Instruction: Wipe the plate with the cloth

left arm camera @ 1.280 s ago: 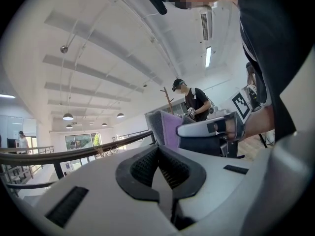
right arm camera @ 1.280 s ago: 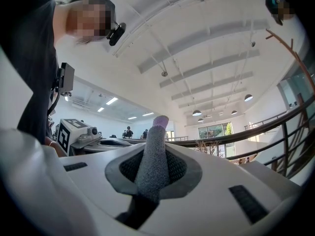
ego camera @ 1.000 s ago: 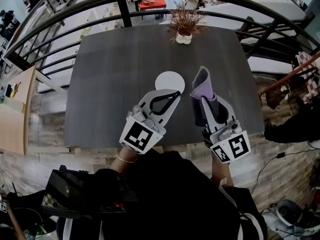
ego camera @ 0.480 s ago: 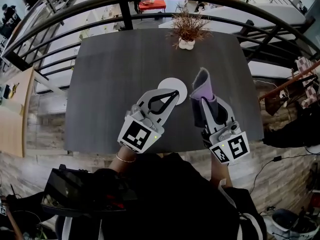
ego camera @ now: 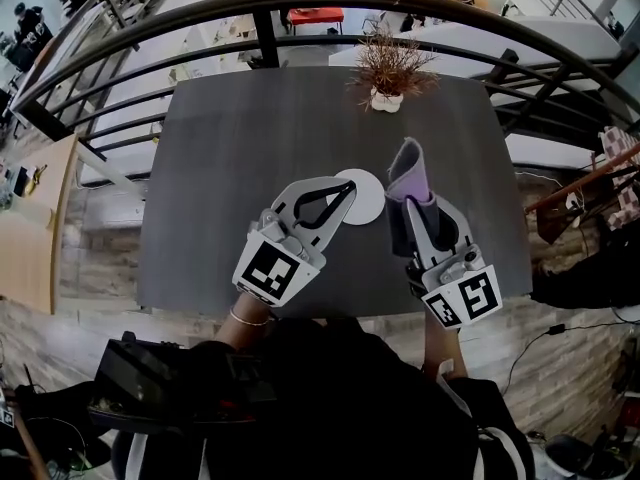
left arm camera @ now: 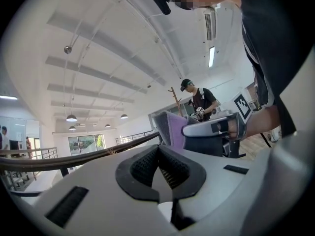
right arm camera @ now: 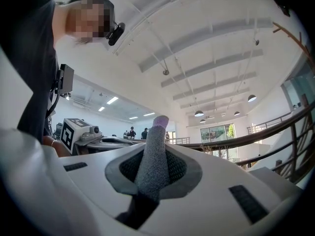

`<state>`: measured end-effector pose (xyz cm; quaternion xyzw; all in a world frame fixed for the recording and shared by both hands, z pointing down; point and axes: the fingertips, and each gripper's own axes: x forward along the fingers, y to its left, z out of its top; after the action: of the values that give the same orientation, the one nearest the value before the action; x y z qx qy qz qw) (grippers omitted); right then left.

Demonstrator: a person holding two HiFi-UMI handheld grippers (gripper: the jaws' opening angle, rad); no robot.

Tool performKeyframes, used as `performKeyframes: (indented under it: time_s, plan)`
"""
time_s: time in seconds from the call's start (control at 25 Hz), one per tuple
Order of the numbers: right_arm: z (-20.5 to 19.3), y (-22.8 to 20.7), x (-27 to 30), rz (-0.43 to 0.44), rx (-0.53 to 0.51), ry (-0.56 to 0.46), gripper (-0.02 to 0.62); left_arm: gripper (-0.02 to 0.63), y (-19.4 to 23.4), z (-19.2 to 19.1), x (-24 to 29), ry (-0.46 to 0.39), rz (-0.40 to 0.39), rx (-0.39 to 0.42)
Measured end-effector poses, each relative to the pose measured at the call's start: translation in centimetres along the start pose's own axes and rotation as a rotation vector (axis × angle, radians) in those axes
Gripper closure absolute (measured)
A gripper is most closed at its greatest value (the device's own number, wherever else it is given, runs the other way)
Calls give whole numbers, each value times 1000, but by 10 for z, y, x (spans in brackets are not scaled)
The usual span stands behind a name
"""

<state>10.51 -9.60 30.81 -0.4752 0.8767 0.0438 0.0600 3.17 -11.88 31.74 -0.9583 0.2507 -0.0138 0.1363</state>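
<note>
Well, the white plate [ego camera: 368, 200] lay flat on the dark bench [ego camera: 220, 168], near its middle and well apart from the potted dry plant [ego camera: 386, 86] at the far edge. The left gripper [ego camera: 348, 188] reached over the plate's left rim in the head view, pointing roughly level. In the left gripper view its fingers [left arm camera: 158, 151] were closed tip to tip with nothing seen clamped between the pads; whether they touched the plate could not be told. Just beside it, on the plate's right, the right gripper [ego camera: 410, 204] had its fingers clamped on the cloth [ego camera: 407, 173], a folded grey and purple piece that stood up past the fingertips. The right gripper view showed that cloth [right arm camera: 153, 151] squeezed between the black pads and rising above them. From the left gripper view the cloth [left arm camera: 173, 128] and the right gripper [left arm camera: 211, 131] appeared close by at the right
</note>
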Motion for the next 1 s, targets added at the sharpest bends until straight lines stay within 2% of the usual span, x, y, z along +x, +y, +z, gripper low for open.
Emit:
performKeyframes:
  time_s: [0.08,0.2,0.24,0.36,0.6,0.8,1.0]
  plan:
    - [0,3,4,10,5,-4,554,601,6,-1,-2,4,6,-7]
    - [-5,3,12,13,9,6,554,601,12,-8,0,32,-10,73]
    - [-6,2,15,13,10,11,554,601,14,-9,1,34,-12,76]
    - [-10,0,20,12,10,23,554,601,18,-11,5,22,-7,25]
    - [-13,-2,18,3,1,38,554,601,11,-15,13,5,-37,29]
    - [-22,10,37,1,10,61,554,601,32,-23,3,9,-19,-28]
    - [-25,5,42,0,26,72,554,601,33,-29,4,27,-27,-22]
